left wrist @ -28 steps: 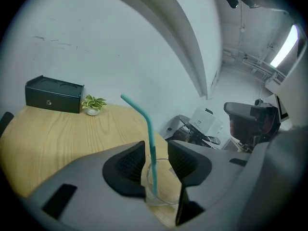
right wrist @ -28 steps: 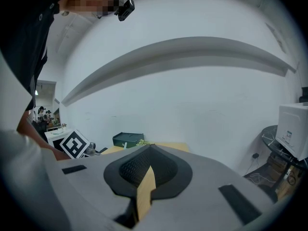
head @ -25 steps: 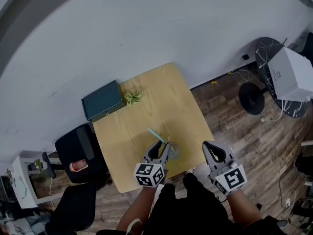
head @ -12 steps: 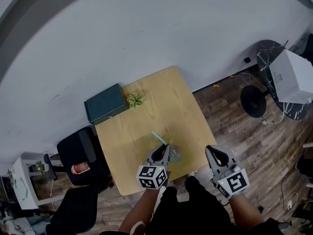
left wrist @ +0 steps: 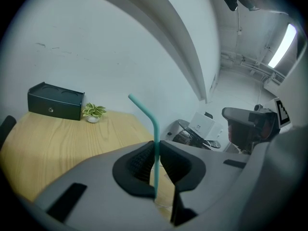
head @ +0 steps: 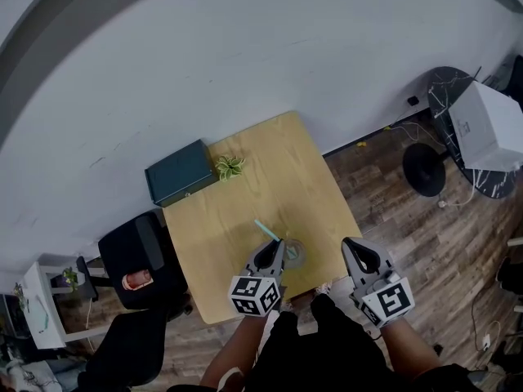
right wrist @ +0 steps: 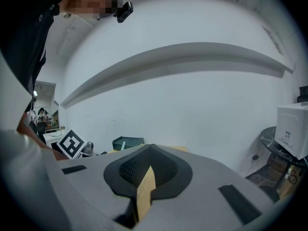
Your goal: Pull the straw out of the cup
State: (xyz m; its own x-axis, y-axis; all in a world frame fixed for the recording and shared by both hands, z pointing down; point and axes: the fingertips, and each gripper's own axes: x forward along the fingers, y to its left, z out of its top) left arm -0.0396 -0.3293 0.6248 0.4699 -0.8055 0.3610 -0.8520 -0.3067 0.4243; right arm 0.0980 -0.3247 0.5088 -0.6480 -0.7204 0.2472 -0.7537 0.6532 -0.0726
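A clear cup (head: pixel 292 254) stands near the front edge of the wooden table (head: pixel 245 194), with a teal bent straw (head: pixel 263 229) rising from it and leaning to the back left. My left gripper (head: pixel 274 251) is at the cup, its jaws closing. In the left gripper view the straw (left wrist: pixel 154 129) runs upright between the black pads, which pinch it at their tips (left wrist: pixel 155 146) above the cup (left wrist: pixel 163 196). My right gripper (head: pixel 353 247) hangs off the table's front right corner. Its jaws (right wrist: pixel 149 150) are shut with nothing between them.
A dark teal box (head: pixel 181 172) and a small potted plant (head: pixel 229 167) sit at the table's far left edge. A black chair (head: pixel 135 251) stands left of the table. A white box (head: pixel 486 125) rests on a dark round table at the right.
The left gripper's jaws have narrowed onto the straw. Both hands stayed nearly where they were, and the cup has not moved.
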